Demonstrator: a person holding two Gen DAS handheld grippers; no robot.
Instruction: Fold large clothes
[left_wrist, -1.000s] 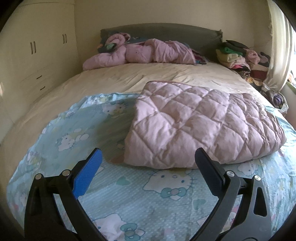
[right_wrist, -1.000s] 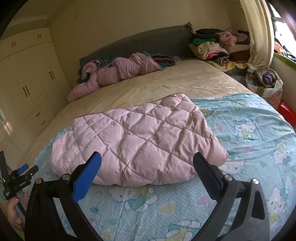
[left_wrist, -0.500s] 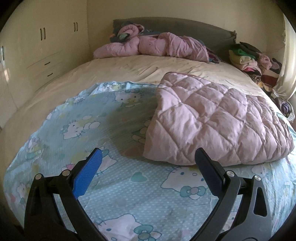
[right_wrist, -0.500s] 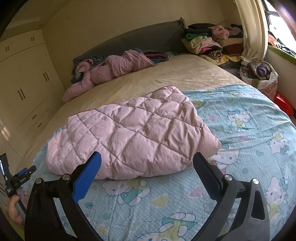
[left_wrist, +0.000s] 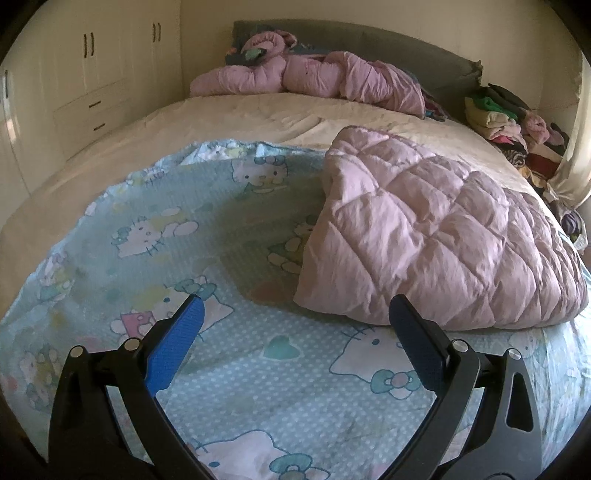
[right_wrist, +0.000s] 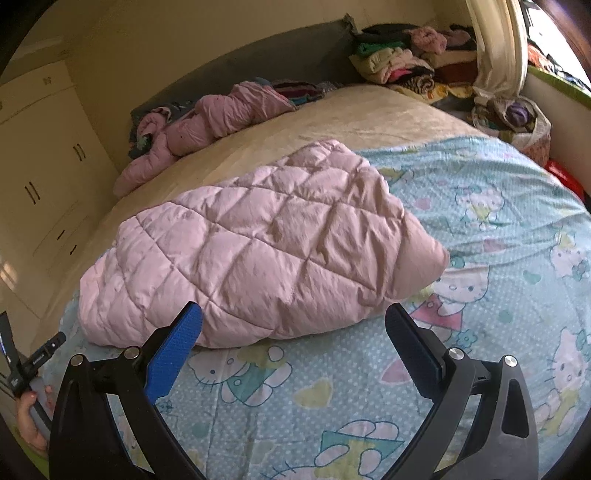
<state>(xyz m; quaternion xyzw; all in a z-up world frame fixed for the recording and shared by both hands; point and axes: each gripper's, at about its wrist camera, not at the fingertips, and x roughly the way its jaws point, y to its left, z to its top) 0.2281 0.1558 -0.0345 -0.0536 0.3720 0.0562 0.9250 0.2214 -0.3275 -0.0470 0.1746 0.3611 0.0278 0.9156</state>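
On the bed, a folded pink quilted coat (left_wrist: 436, 240) lies on a cartoon-print sheet (left_wrist: 184, 236). Both grippers, left (left_wrist: 293, 314) and right (right_wrist: 293, 321), jaws apart and empty, have swung leftward; this fold looks finished.

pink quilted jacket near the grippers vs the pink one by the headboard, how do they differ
The near pink quilted jacket is folded into a flat, compact bundle; the far pink jacket sprawls crumpled and unfolded. The near one lies on the blue cartoon-print sheet; the far one rests on the cream bedspread against the grey headboard. The near one shows diamond quilting; on the far one no such pattern can be made out. Both are puffy and pink.
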